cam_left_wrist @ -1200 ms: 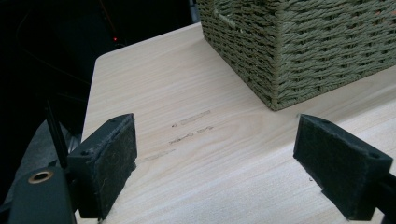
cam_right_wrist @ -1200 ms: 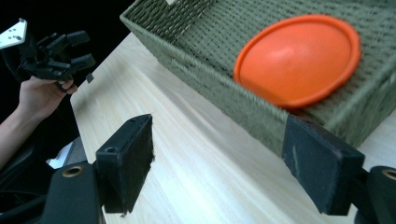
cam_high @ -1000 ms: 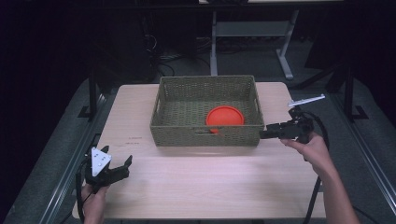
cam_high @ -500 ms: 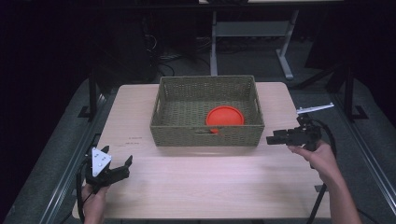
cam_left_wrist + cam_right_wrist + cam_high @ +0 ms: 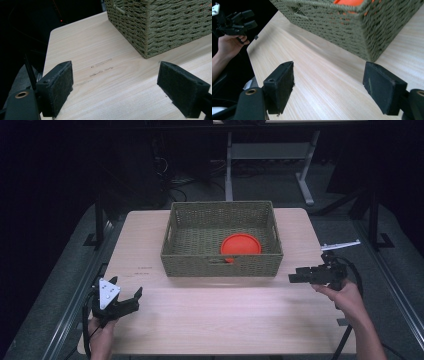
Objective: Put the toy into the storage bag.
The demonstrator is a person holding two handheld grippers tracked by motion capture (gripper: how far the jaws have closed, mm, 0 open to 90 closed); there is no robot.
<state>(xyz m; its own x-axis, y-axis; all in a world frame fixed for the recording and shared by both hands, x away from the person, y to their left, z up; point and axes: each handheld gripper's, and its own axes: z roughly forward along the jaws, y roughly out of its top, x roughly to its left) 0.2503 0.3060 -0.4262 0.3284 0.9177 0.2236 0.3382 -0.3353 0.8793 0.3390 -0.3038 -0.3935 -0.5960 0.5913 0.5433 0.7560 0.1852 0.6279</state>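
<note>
Since the earlier frames, right gripper (image 5: pixel 295 278) has been drawn back from the woven basket (image 5: pixel 220 264) toward the table's near right; jaws spread wide, nothing held. Left gripper (image 5: pixel 132 299) unmoved at near-left corner, likewise wide and empty. Orange disc (image 5: pixel 241 244) lies inside basket.

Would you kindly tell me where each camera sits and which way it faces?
High view: above the person's side, looking forward and down at the table, basket, both hands.
Left gripper view: rides the left gripper, facing the basket's corner; open jaws show.
Right gripper view: rides the right gripper, facing the basket's near corner and the orange plate; open jaws, far hand.
Shared: both gripper views show the basket.
</note>
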